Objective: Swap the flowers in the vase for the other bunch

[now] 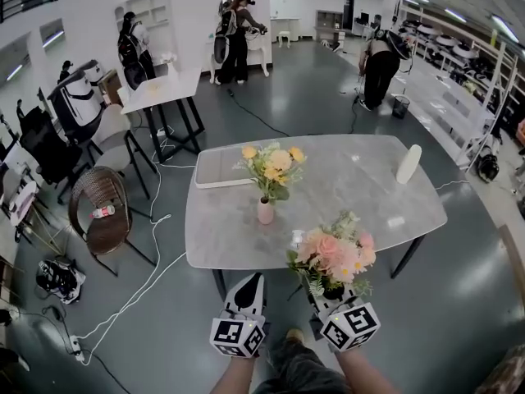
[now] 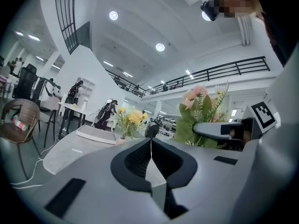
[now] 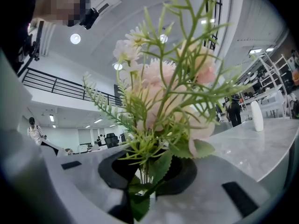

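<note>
The pink bunch point(image 1: 332, 257) stands upright over the desk's near edge, its thin stems pinched in the right gripper's point(image 3: 145, 171) partly closed jaws. Yellow flowers point(image 1: 273, 164) fill the small pink vase point(image 1: 265, 212) near the desk's middle. The left gripper point(image 2: 150, 146) is empty, with its jaws fully closed. Pulling the yellow stems out one-handed could tip the light vase. The pale marbled desk point(image 1: 344, 187) holds a white tray point(image 1: 220, 169) at its far left corner. Around it is a grey floor point(image 1: 164, 327) with people point(image 1: 234, 35) working in the distance.
</note>
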The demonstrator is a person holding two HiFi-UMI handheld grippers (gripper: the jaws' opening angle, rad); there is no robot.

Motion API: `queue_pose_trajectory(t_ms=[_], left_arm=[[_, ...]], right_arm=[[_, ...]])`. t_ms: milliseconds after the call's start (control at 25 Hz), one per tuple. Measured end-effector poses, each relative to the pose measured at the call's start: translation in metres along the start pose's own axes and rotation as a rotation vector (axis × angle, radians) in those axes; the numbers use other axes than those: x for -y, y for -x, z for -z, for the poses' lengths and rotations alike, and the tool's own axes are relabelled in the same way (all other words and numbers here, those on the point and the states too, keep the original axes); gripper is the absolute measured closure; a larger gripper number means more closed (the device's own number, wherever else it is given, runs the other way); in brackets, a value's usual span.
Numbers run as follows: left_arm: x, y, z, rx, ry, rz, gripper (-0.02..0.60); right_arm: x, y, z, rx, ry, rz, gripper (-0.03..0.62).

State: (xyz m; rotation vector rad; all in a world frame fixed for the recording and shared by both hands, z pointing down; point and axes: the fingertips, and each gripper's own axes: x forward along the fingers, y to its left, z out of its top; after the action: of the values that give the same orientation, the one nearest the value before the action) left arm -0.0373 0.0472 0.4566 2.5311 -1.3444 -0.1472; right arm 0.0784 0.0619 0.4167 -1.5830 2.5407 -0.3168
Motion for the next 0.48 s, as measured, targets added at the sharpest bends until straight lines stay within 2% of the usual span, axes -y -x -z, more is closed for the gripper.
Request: queue_pose_trajectory(t_ms=[480], left_arm=[[-0.028, -0.068, 0.006, -0.031, 0.018, -0.035, 0.565]], right_arm=[[0.044, -0.055, 0.000, -0.022, -0.018, -0.043, 0.498]])
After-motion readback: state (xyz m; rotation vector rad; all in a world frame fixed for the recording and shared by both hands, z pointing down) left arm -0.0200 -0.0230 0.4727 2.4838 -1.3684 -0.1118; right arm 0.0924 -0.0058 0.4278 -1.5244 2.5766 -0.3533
